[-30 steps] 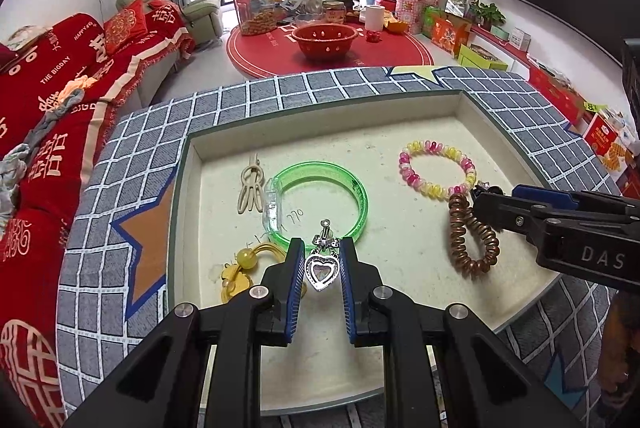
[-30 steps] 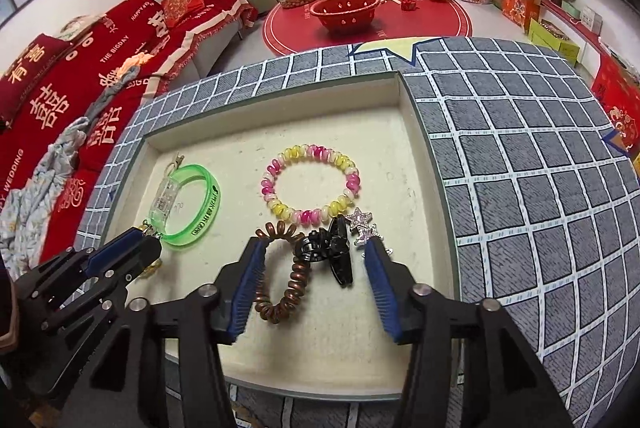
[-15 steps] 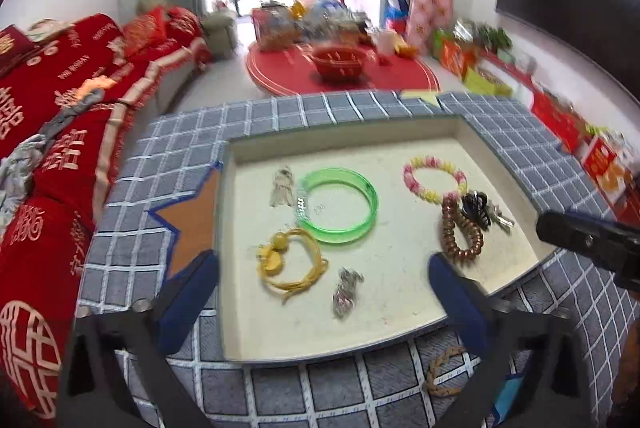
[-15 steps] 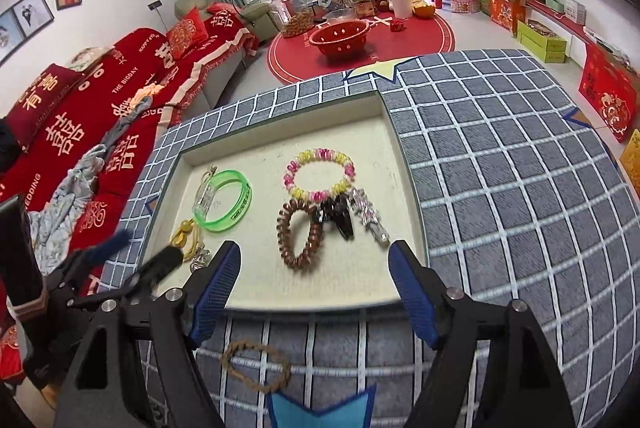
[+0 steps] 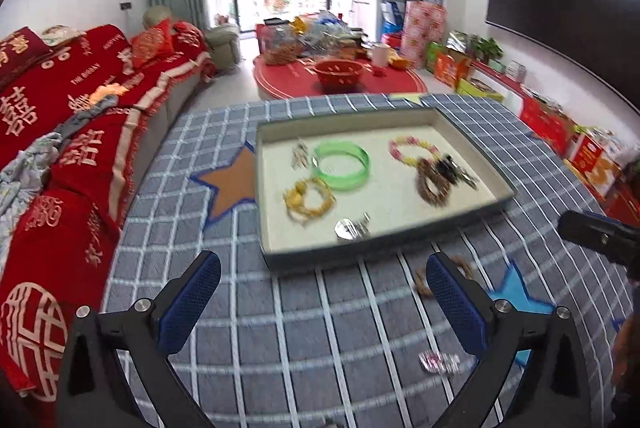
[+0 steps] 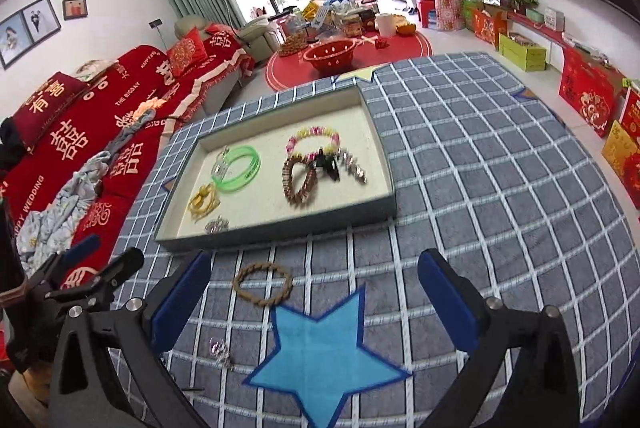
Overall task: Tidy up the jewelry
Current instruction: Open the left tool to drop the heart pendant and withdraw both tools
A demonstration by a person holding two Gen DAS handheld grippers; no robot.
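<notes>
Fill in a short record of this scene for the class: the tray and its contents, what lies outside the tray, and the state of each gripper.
tray: shallow box on the checked cloth
inside tray: green bangle, pink-yellow bead bracelet, brown coil tie, black clip, yellow cord bracelet, silver charm
outside tray: brown bead bracelet, small sparkly piece
left gripper: open, empty
right gripper: open, empty

The left gripper (image 5: 323, 302) no longer pinches the heart pendant (image 5: 352, 228), now lying at the tray's (image 5: 384, 242) 6 o'clock edge. Both it and the right gripper (image 6: 314, 302) are pulled back, jaws wide
</notes>
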